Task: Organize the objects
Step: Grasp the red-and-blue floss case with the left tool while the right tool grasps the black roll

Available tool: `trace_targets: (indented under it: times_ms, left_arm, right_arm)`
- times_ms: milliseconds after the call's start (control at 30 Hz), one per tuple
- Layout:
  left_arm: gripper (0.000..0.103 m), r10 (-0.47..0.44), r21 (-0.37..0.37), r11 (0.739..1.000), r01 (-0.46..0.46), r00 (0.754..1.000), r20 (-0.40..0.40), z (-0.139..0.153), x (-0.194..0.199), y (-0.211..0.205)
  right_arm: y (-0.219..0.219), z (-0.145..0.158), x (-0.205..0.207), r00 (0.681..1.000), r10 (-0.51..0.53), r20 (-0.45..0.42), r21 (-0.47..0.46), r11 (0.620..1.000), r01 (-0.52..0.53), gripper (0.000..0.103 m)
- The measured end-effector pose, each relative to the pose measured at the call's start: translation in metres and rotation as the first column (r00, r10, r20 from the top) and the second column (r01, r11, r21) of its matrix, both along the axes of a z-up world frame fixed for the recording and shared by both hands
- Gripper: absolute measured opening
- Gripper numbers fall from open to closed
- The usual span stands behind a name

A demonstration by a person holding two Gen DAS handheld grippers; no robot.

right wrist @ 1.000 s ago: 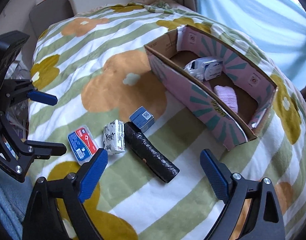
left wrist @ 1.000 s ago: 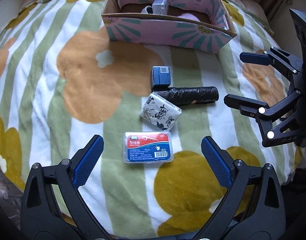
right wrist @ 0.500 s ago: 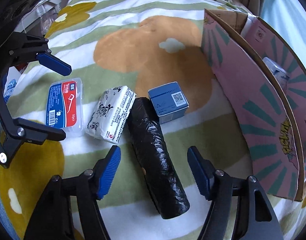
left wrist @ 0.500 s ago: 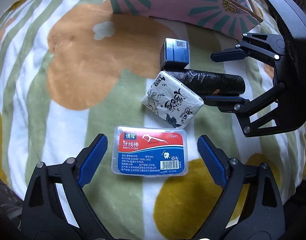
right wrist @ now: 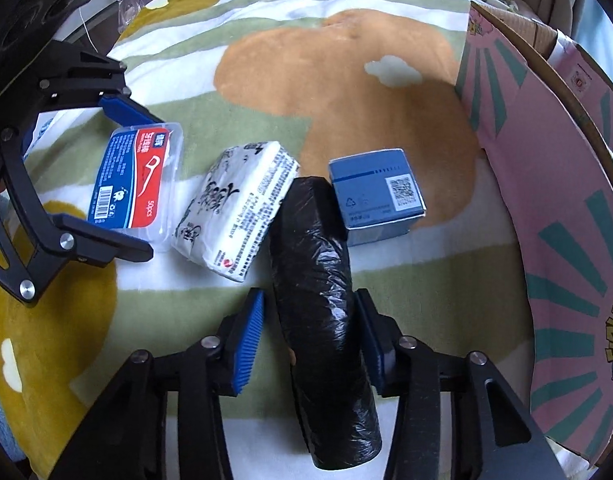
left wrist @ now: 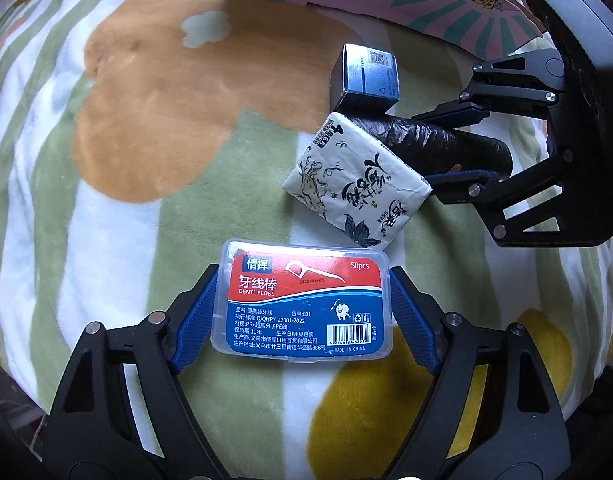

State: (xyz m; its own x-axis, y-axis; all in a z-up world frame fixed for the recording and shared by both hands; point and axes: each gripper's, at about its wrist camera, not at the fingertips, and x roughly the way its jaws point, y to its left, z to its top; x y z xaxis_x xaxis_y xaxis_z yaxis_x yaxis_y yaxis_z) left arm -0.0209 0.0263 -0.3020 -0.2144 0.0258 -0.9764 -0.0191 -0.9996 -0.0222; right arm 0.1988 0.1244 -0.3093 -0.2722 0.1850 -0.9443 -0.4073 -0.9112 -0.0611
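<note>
The left tool [left wrist: 304, 312] closes on the dental floss box [left wrist: 304, 304] on the bed blanket [left wrist: 154, 120]. At its 1 o'clock, the right tool [right wrist: 310, 336] narrowly straddles the black bag roll [right wrist: 318, 288], one pad apart, beside a tissue pack [right wrist: 234, 220] and blue box [right wrist: 376, 196].

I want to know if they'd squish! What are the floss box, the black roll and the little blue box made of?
The dental floss box looks like clear hard plastic: see-through rim, glossy printed label. The black roll seems to be thin plastic film, probably rolled bags: shiny and crinkled. The small blue box looks like matte cardboard: sharp folded edges, printed code. Only the roll would likely squish.
</note>
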Motion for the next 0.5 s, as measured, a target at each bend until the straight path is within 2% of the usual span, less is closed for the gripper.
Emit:
trace_targets:
  times_ms: [100,233,367,400,467,500]
  left_arm:
    - [0.079,0.012,0.015,1.0,-0.012,1.0,-0.002,0.002,-0.001,-0.002]
    - [0.079,-0.001,0.004,1.0,0.001,1.0,-0.008,0.005,0.0,0.002]
    - [0.079,-0.014,-0.004,1.0,0.014,1.0,-0.016,0.011,-0.001,0.003]
    - [0.079,-0.015,-0.003,1.0,0.015,1.0,-0.016,0.013,-0.001,0.003]
    - [0.079,-0.022,-0.007,1.0,0.022,1.0,-0.021,0.019,0.0,0.005]
    - [0.079,-0.029,-0.007,1.0,0.029,0.999,-0.026,0.022,0.0,0.006]
  right_arm:
    - [0.007,0.0,0.003,1.0,-0.004,-0.008,-0.014,1.0,0.004,0.033]
    - [0.006,0.001,0.003,1.0,0.026,-0.002,0.002,1.0,-0.026,0.032]
    - [0.008,0.006,0.006,1.0,0.014,-0.009,-0.005,1.0,-0.014,0.031]
    - [0.008,0.007,0.006,0.997,0.079,-0.008,-0.001,0.997,-0.079,0.031]
    - [0.007,0.01,0.006,0.994,0.112,-0.004,0.001,0.994,-0.112,0.03]
    - [0.006,0.012,0.006,0.987,0.162,-0.002,0.006,0.987,-0.162,0.03]
